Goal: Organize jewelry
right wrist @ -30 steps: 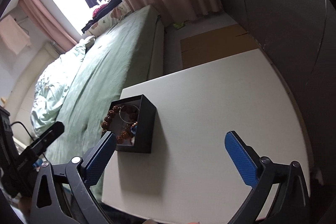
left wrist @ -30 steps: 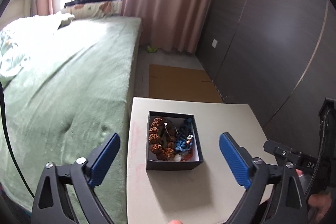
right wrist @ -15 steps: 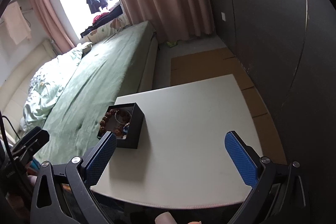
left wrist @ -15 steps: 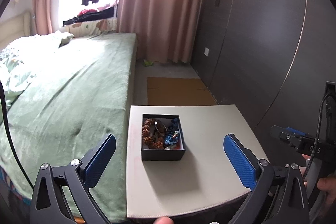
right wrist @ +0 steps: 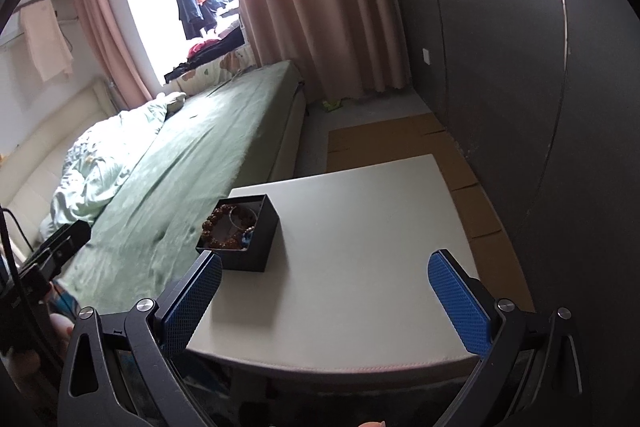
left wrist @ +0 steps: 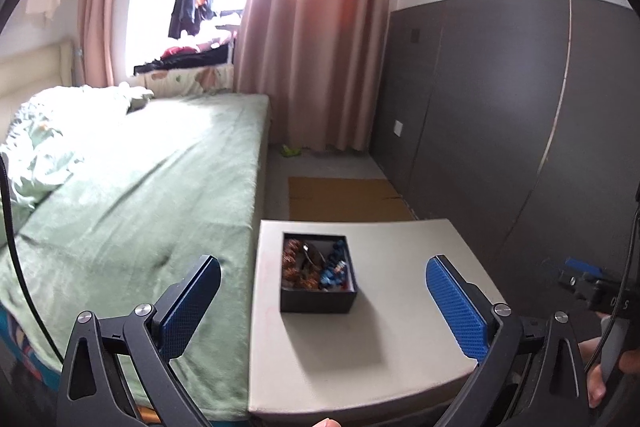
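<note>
A small black open box stands on the pale table, near its left edge. Inside lie a brown bead bracelet, a thin silver bangle and blue beads. My left gripper is open, held back from the table's near edge with the box between its blue pads. My right gripper is open too, above the table's near edge, with the box ahead on the left. Neither holds anything.
A bed with a green cover runs along the table's left side. A dark panelled wall closes the right. Flat cardboard lies on the floor beyond the table. Pink curtains hang at the back.
Both grippers have pulled back and up from the table, so the box looks smaller and farther away. Both stayed open. The box has not moved.
</note>
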Available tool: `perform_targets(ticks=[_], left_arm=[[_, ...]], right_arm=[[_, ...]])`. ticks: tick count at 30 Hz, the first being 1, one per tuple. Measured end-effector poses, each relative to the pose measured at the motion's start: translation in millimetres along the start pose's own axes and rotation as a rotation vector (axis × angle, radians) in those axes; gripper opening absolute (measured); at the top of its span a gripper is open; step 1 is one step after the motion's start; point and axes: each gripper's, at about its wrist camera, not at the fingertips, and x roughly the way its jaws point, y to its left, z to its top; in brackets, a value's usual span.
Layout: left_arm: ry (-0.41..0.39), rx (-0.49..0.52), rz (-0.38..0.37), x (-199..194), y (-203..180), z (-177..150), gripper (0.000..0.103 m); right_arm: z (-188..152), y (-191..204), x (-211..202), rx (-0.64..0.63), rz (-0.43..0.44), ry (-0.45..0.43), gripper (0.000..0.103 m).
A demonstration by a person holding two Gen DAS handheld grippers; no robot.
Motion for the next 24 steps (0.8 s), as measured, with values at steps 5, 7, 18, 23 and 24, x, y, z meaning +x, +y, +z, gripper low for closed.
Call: perform_targets(ticks=[5,7,18,23,24], left_arm=[[0.027,0.017,-0.006,4,-3,-10,0.102],[0.027,0.003,-0.015,3,-2,-12,0.102],[0.021,0.011,0.006,4,-6,-20,0.102],[0.017,0.016,0.004,3,-8,-21,0.102],[0.017,0.019,0.005,2,-9,-21,0.102]], right_arm=[[-9,-1,-14,-0.004,-0.005,-0.013,0.103],[-14,-1,-15,-0.011,-0.01,0.0,0.103],[-33,1,-9,-0.027,-0.005,0.039,0.103],[-33,2,-11,-0.03,-0.005,0.025,0.103],[-33,2,-11,-0.029,-0.007,0.024,0.103]])
